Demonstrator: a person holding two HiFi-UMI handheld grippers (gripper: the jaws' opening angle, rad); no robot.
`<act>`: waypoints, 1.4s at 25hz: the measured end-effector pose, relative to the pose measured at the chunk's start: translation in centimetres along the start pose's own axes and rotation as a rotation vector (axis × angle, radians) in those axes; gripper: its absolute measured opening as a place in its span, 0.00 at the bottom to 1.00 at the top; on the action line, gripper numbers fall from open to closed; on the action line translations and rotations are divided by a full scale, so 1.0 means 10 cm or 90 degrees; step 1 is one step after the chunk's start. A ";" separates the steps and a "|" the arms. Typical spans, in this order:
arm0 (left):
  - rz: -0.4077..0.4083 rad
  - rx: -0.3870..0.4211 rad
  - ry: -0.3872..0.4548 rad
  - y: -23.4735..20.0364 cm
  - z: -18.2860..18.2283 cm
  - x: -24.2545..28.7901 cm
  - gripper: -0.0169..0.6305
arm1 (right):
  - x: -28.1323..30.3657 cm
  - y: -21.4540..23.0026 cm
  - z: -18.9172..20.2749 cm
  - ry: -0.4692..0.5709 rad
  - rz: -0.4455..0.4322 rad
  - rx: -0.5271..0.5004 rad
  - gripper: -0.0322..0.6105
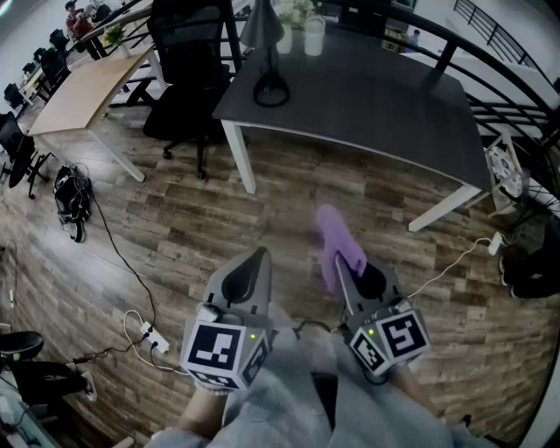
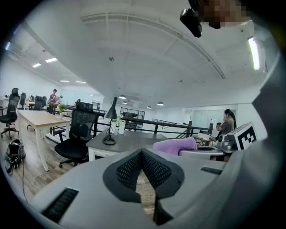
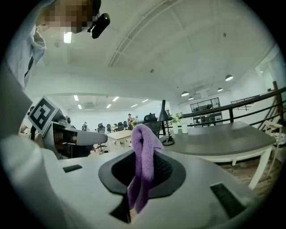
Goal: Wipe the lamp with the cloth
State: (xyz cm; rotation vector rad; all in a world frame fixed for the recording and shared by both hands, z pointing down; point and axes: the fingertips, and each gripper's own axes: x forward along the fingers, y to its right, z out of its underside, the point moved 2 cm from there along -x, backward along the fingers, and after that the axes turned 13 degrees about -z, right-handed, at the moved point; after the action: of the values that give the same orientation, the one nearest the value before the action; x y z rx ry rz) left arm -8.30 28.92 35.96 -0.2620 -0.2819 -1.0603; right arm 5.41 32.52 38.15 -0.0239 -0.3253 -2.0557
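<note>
- grey table (image 1: 367, 96) is far ahead, and both grippers are near me over the wood floor, well apart from it
- lamp (image 1: 261, 26) stands at the table's far left corner
- left gripper (image 1: 258, 258): jaws pressed together, nothing in them
- right gripper (image 1: 339, 267): clamped on the purple cloth (image 1: 335, 232), which flops out past the tips
- my take: walk in first, steady the lamp base with the left, then wipe down the shade using the loose flap
- no readable writing, just the square marker patterns

Pale grey sleeves (image 1: 289, 398), loose at both wrists. Left gripper (image 1: 256, 255) and right gripper (image 1: 338, 260) alike: smooth grey shells, black mesh-textured pads (image 2: 129, 172), cubes (image 1: 214, 347) with black-and-white square markers, and a small green light (image 1: 252, 335) on each.
</note>
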 end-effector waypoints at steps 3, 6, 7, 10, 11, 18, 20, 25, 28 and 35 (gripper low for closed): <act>0.001 0.004 0.001 0.02 0.00 0.00 0.03 | -0.02 0.01 0.01 -0.001 -0.001 0.001 0.13; 0.000 0.003 0.004 0.04 -0.01 -0.01 0.03 | -0.02 0.00 0.00 -0.001 -0.005 0.000 0.13; -0.001 0.002 0.004 0.04 -0.01 -0.02 0.03 | -0.02 0.00 0.00 -0.001 -0.007 -0.001 0.13; -0.003 0.002 0.000 0.03 -0.01 -0.05 0.03 | -0.02 -0.02 -0.01 0.000 -0.010 -0.002 0.13; -0.004 0.002 -0.001 0.03 -0.01 -0.06 0.03 | -0.03 -0.03 -0.01 0.000 -0.010 -0.002 0.13; -0.012 -0.007 0.013 0.03 -0.04 -0.11 0.03 | -0.10 -0.04 -0.01 0.006 -0.008 0.000 0.13; -0.016 -0.010 0.017 0.02 -0.05 -0.13 0.03 | -0.14 -0.03 -0.01 0.007 -0.007 -0.004 0.13; -0.025 -0.026 0.025 -0.02 -0.09 -0.12 0.03 | -0.15 0.06 -0.03 0.016 0.003 0.001 0.13; -0.026 -0.024 0.020 -0.07 -0.09 -0.07 0.03 | -0.14 0.12 -0.01 0.020 0.013 0.008 0.13; -0.018 -0.028 0.048 -0.16 -0.24 0.25 0.03 | 0.04 0.37 -0.02 0.017 0.034 0.021 0.13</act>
State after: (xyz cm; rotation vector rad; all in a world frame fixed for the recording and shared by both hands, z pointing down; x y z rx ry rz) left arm -8.31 25.31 34.71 -0.2569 -0.1951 -1.1025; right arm 8.44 30.43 38.82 0.0141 -0.3384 -1.9959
